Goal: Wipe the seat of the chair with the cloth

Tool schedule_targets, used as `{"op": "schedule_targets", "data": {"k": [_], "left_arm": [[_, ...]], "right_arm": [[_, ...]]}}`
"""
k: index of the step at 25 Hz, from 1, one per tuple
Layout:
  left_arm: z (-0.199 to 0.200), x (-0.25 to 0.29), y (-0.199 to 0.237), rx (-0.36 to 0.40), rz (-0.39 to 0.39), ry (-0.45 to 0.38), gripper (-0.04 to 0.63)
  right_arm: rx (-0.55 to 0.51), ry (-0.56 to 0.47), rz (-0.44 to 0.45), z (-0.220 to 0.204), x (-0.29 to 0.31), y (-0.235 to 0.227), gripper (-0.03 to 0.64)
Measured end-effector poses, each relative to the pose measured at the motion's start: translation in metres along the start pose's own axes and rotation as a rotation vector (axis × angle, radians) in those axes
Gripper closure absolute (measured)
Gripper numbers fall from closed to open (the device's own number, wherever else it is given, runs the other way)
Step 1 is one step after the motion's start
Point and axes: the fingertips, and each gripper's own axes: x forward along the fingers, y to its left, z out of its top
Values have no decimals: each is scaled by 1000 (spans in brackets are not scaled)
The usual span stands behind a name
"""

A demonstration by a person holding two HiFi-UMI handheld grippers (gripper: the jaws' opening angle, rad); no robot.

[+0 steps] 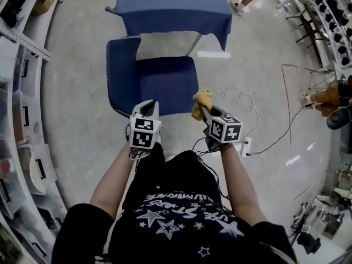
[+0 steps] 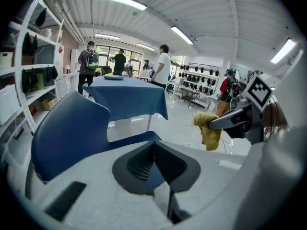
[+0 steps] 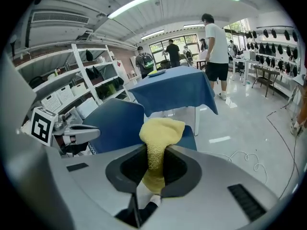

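Note:
The blue chair stands in front of me, its seat (image 1: 165,84) facing me and its backrest (image 1: 122,73) to the left. My right gripper (image 1: 203,110) is shut on a yellow cloth (image 1: 201,101) and hovers at the seat's near right corner. In the right gripper view the cloth (image 3: 160,131) bunches up out of the closed jaws (image 3: 156,150). My left gripper (image 1: 147,105) hangs over the seat's near edge, shut with nothing in it. The left gripper view shows the backrest (image 2: 72,133) at left and the cloth (image 2: 207,128) hanging at right.
A table with a blue tablecloth (image 1: 170,7) stands just beyond the chair. Shelving (image 1: 22,120) curves along the left. A white cable (image 1: 242,95) and a power strip (image 1: 247,146) lie on the floor at right. People stand beyond the table and at the right edge.

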Motion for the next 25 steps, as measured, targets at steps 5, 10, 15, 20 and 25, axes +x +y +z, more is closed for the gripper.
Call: {"op": "schedule_targets", "data": {"k": [5, 10, 15, 20, 25], "left_arm": [[-1, 33, 6, -45, 19, 47, 575], [-1, 72, 19, -85, 82, 92, 575], [0, 113, 46, -130, 164, 126, 575], [-9, 150, 71, -174, 223, 142, 575], [-26, 180, 99, -235, 293, 150, 575]], "right_arm": [[-28, 50, 28, 14, 36, -18, 552], [-107, 132, 87, 25, 99, -42, 552], [-148, 187, 161, 43, 174, -54, 552], [-204, 234, 238, 50, 243, -49, 552], [-256, 273, 337, 44, 310, -27, 552]]}}
